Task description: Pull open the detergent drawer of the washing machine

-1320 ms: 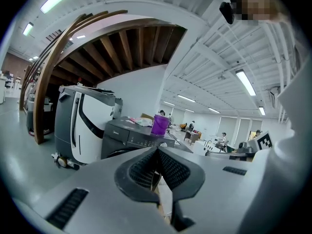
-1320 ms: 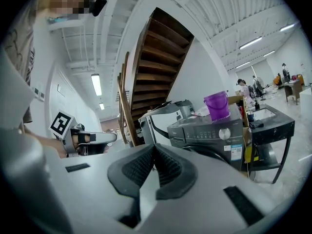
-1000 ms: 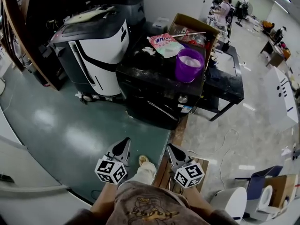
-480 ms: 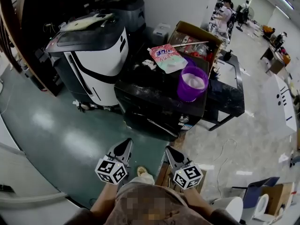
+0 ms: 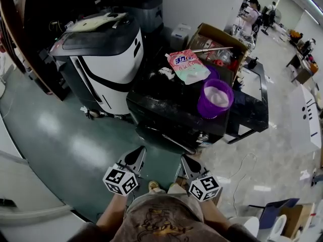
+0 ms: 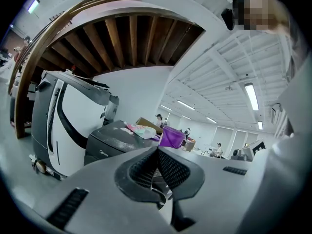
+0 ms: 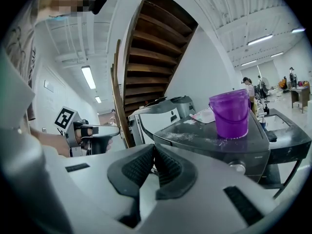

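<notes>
A: What's ahead of you, and how many of each?

B: One boxy black washing machine (image 5: 171, 105), its flat top dusted white. It stands straight ahead, well apart from your tools. I can't pick out its detergent drawer on the dark front.

A: And on it?

B: One open cardboard box (image 5: 218, 37) by the back right corner, holding mixed items. One round purple plastic bucket (image 5: 217, 99) near the front right corner, something pale inside. One soft pink pouch (image 5: 187, 66) at the back edge.

A: Tools?

B: Two. Your left gripper (image 5: 139, 153) and right gripper (image 5: 184, 160) are both pinched together on nothing.
</notes>
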`<state>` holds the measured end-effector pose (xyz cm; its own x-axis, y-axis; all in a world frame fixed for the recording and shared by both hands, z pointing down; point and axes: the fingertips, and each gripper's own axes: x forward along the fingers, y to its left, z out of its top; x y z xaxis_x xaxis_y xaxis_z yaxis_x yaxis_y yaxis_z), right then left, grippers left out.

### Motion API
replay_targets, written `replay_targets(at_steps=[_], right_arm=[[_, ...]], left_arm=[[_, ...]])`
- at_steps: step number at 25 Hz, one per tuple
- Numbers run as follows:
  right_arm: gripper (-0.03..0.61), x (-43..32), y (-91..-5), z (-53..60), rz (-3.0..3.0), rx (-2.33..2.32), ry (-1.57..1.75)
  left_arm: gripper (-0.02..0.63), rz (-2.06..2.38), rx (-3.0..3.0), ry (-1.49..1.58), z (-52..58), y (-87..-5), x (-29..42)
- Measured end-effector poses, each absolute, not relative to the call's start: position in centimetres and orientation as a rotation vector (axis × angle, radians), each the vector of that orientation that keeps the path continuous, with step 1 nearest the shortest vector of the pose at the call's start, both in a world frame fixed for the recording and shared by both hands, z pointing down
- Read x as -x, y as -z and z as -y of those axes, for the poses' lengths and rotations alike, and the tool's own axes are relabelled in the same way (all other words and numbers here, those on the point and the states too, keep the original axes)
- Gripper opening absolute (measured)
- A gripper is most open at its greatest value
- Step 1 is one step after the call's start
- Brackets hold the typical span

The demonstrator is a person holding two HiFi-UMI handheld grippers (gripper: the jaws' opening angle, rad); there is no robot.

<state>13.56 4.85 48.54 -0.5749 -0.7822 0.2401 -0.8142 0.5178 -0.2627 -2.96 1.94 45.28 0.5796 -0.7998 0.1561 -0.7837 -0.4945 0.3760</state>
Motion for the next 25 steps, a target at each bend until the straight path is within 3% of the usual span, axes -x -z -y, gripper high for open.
replay_targets(at_steps=[25], right_arm=[[0.002,-14.3,-47.7,8.1,2.799,-1.102,-0.497]], left_arm=[[0.023,1.377,-2.308,0.161,7.1,-44.6,0.6]])
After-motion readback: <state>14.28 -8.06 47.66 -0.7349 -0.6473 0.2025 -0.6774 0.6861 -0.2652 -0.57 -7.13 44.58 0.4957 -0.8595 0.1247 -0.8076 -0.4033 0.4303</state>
